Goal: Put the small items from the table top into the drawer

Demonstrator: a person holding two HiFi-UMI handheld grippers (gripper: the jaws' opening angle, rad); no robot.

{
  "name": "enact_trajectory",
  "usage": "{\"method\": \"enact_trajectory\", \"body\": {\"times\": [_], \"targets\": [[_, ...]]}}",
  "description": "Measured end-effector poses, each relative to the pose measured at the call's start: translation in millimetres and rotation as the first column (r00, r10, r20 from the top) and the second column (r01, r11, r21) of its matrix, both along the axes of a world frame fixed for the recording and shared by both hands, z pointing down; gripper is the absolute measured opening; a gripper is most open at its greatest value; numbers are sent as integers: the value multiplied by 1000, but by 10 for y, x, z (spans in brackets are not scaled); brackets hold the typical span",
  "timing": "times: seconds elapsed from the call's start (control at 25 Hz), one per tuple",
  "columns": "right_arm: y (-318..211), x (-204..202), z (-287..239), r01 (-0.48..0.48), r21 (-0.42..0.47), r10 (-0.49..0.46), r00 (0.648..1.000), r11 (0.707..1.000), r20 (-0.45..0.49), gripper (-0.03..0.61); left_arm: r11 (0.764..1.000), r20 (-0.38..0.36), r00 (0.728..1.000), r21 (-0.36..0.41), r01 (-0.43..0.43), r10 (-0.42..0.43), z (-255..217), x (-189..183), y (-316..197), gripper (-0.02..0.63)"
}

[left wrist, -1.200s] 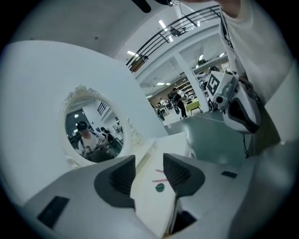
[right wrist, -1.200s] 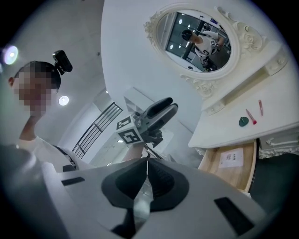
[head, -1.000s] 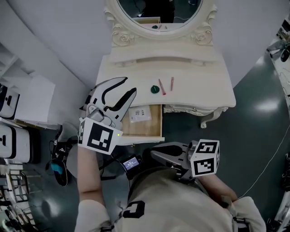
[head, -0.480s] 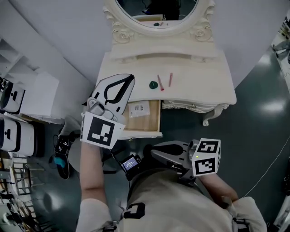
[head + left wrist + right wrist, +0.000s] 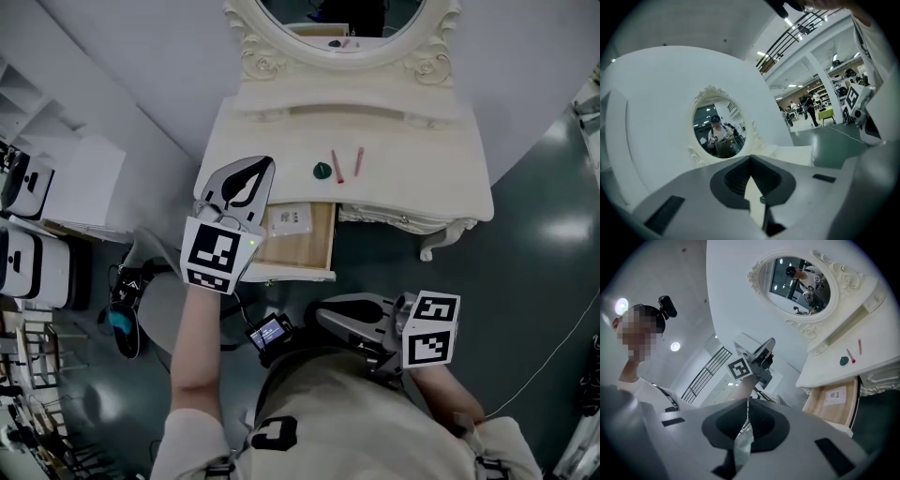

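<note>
A small green item (image 5: 322, 170), a red stick (image 5: 337, 166) and a pink stick (image 5: 358, 161) lie together on the cream dressing table (image 5: 422, 159). Below them the wooden drawer (image 5: 305, 251) stands pulled out, with a white packet (image 5: 289, 218) inside. My left gripper (image 5: 268, 163) hovers over the table's left front corner, shut and empty, a hand's width left of the green item. Its jaws (image 5: 751, 157) face the oval mirror (image 5: 719, 129). My right gripper (image 5: 322, 314) is low by my waist, shut and empty. In the right gripper view the green item (image 5: 844, 361) and drawer (image 5: 836, 404) show at right.
White shelving and cases (image 5: 37, 244) stand on the left. A dark shoe (image 5: 120, 328) lies on the grey-green floor beside them. A small device with a lit screen (image 5: 270, 333) hangs at my waist. The table's curved leg (image 5: 433, 246) is at the right front.
My left gripper's jaws have gone from open to shut with nothing between them. The gripper has rolled and shifted a little right over the table corner. The right gripper has barely moved.
</note>
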State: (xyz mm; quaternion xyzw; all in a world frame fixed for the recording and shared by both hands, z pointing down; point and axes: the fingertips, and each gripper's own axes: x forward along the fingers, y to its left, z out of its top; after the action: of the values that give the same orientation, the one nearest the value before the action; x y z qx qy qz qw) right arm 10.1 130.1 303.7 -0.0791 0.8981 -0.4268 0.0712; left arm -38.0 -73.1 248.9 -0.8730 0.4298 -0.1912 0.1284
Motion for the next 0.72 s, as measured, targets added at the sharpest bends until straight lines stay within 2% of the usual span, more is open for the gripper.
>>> {"method": "enact_trajectory", "body": {"times": [0.4, 0.72], "targets": [[-227, -362, 96, -24, -38, 21, 998, 999, -65, 30, 992, -32, 999, -122, -34, 31, 578, -271, -188, 55], [-426, -821, 177, -53, -84, 40, 988, 995, -148, 30, 970, 13, 993, -216, -112, 117, 1110, -400, -519, 57]]}}
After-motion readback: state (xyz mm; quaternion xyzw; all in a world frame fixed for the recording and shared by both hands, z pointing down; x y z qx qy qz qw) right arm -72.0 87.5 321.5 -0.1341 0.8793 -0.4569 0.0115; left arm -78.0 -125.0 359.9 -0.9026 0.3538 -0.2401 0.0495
